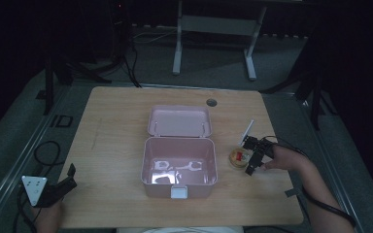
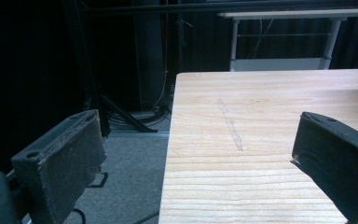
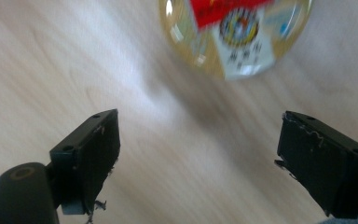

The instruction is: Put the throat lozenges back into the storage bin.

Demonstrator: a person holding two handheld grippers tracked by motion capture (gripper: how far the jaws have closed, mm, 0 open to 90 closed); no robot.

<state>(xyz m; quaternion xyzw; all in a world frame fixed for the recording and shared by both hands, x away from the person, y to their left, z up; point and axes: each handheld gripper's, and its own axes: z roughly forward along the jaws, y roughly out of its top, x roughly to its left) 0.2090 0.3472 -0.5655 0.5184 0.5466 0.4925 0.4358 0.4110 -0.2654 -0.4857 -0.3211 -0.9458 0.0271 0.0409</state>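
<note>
Right gripper point(image 1: 252, 156) jaws spread beside jar point(image 1: 238, 158); its view shows red label. High view adds open pink box point(image 1: 178, 167). Left gripper point(image 1: 60, 187) jaws spread, near-left counter point(image 1: 116, 145) edge.

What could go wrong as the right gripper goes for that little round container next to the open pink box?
The right gripper is open, just short of the round container; a finger could nudge it and send it sliding instead of closing around it. The container sits close to the pink box, so a push that way might knock it against the wall. The right gripper view is blurred, so aim may be off.
</note>
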